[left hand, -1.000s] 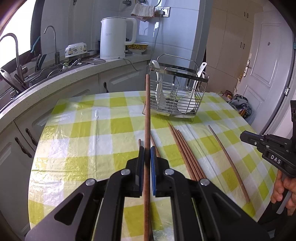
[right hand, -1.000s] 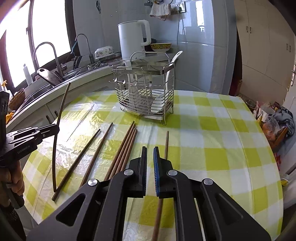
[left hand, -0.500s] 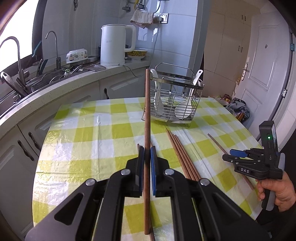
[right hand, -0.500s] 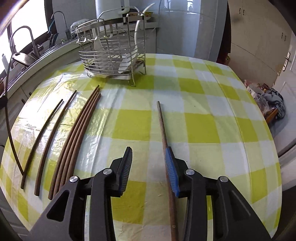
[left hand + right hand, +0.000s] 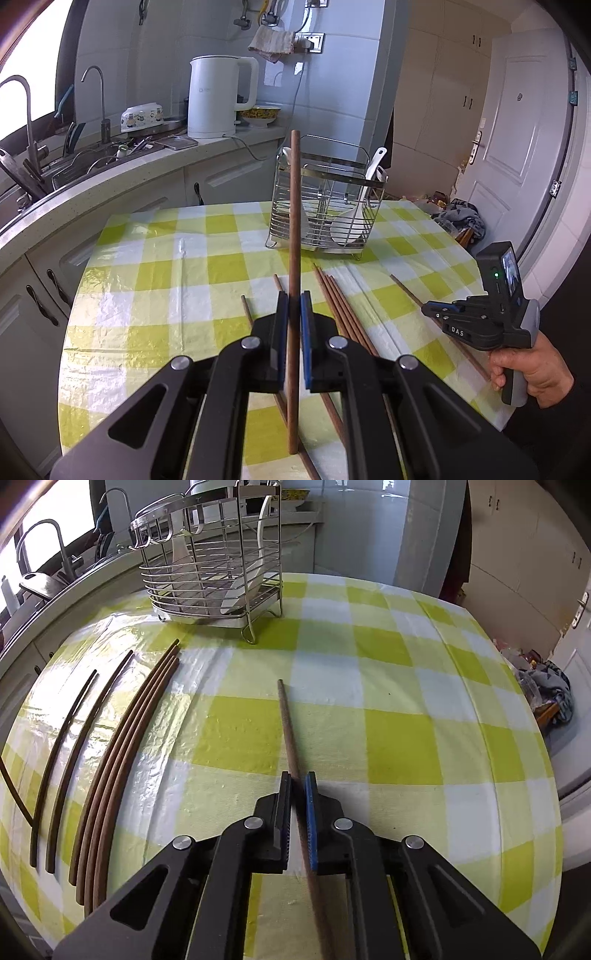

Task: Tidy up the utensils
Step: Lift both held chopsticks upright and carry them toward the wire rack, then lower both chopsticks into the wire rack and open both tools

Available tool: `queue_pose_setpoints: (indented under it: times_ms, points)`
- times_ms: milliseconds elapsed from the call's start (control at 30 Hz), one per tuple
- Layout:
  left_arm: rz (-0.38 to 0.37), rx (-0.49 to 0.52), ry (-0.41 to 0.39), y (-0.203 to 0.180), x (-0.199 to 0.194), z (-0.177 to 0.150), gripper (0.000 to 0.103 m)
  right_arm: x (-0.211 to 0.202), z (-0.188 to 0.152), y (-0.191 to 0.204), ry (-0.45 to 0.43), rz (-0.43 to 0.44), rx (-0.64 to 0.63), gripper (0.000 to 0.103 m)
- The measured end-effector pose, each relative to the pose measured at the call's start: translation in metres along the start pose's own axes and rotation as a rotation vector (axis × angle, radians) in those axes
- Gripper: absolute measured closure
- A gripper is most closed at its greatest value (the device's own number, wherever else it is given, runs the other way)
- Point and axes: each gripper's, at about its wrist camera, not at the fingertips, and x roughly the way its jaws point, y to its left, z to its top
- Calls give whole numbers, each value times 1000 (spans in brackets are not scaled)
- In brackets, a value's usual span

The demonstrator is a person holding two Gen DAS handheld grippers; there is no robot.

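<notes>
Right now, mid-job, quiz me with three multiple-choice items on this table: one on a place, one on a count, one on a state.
1. Where does the wire utensil rack stand?
A. on the table's far side
B. on the counter
C. on the floor

2. How many chopsticks lie in the tight bundle?
A. two
B. four
C. seven

3. What is the right gripper doing?
A. hanging open
B. shut on nothing
C. shut on a single chopstick

Key: 1 A, its feet rest on the checked tablecloth; 2 B, four tips show side by side; 3 C, its pads pinch the chopstick, having just closed on it.
</notes>
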Motion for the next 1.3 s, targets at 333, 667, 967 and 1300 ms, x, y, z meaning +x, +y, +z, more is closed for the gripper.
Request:
queue_pose_setpoints:
  times_ms: [333,667,967,1300]
  points:
    - [-42,13,-19,-11,-2,10,96,-57,11,2,-127,31,21,96]
    - [-76,21,-39,-20,-7,19,96,-133,16,4,-279,68,35,96]
    - [-107,4,-23,-21,-1,26,96,-159,25,5,-341,98,42,96]
    - [-140,22,-47,-19,-3,74,97,-182,72,8,-396,135,18,96]
